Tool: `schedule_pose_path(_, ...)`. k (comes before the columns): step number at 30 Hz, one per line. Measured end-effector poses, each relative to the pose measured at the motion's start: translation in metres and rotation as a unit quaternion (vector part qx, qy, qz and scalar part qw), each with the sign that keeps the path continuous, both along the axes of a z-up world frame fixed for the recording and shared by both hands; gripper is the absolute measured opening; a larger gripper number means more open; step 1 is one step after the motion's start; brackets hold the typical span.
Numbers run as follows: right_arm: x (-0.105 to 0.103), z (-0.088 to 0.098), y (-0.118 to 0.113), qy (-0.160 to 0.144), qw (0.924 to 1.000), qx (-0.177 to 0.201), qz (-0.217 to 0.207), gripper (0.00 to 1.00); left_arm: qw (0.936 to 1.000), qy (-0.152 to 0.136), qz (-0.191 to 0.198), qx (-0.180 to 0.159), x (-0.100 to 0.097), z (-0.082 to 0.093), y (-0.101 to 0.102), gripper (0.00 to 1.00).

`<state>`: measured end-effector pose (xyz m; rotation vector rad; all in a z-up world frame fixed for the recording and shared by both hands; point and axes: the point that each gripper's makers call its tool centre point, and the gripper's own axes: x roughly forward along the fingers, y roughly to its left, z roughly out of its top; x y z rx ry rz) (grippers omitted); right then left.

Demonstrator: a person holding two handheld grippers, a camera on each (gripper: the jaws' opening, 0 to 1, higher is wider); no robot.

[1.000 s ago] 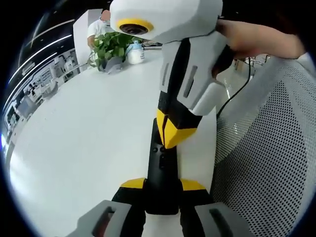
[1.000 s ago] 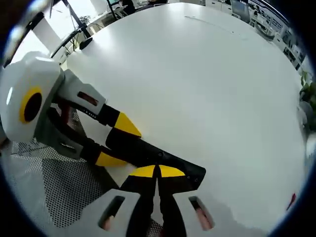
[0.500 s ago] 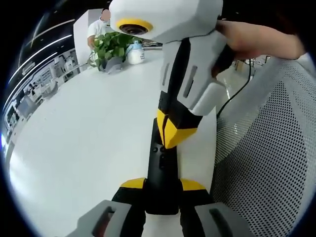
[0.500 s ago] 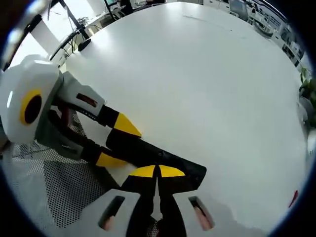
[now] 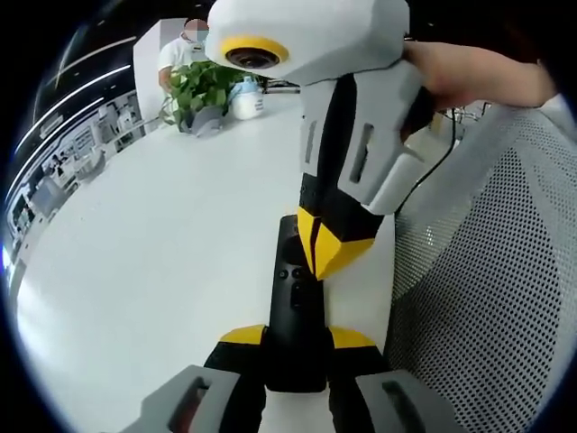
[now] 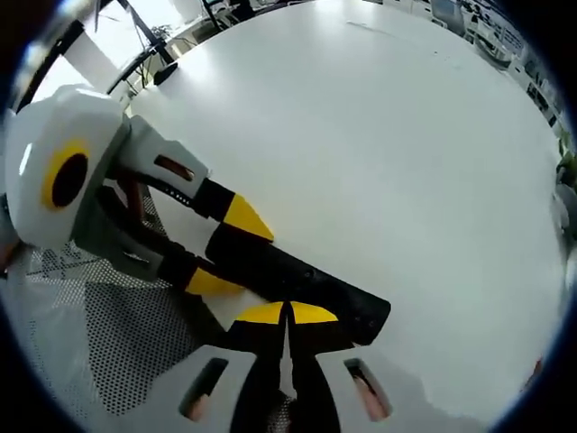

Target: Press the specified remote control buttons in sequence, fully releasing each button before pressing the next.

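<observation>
A slim black remote (image 5: 293,311) lies lengthwise between the yellow-tipped jaws of my left gripper (image 5: 296,337), which is shut on its near end. Small round buttons show on its upper face. My right gripper (image 5: 332,254) comes down from above, shut, its yellow tips over the remote's right edge; whether they touch it is unclear. In the right gripper view, my right gripper (image 6: 288,313) is shut, tips together at the remote (image 6: 315,281). There my left gripper (image 6: 230,251) reaches in from the left and clamps the remote.
A white table (image 5: 135,253) lies under everything. At its far end stand a potted plant (image 5: 200,86) and a white bottle (image 5: 246,97), with a person (image 5: 185,45) behind. A grey mesh chair (image 5: 487,271) is at the right. A hand (image 5: 469,72) holds the right gripper.
The right gripper has shifted slightly to the right across the remote, uncovering more of the remote's far end and buttons. The left gripper keeps its hold.
</observation>
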<state>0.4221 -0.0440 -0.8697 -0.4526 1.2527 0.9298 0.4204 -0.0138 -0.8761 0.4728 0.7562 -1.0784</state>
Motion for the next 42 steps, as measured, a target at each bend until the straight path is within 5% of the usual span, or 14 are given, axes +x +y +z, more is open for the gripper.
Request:
schedule_pose_path(14,0.006,-0.007,-0.002,-0.005,0.9997,-0.01,0.02,0.0,1.0,0.002,0.004,0.001,0.0,0.0,-0.001,0.24)
schedule_pose_path(25,0.001,-0.002,-0.003,0.01,0.9999,0.01,-0.01,0.0,1.0,-0.001,0.0,0.0,0.0,0.0,-0.001,0.25)
schedule_pose_path(34,0.0,0.0,-0.003,-0.005,1.0,-0.002,0.007,0.0,1.0,-0.004,0.0,-0.002,0.0,0.001,-0.002,0.25)
schedule_pose_path(42,0.008,0.004,0.003,-0.018,0.9995,0.024,0.003,0.0,1.0,-0.003,-0.002,-0.003,0.0,0.001,-0.003,0.25)
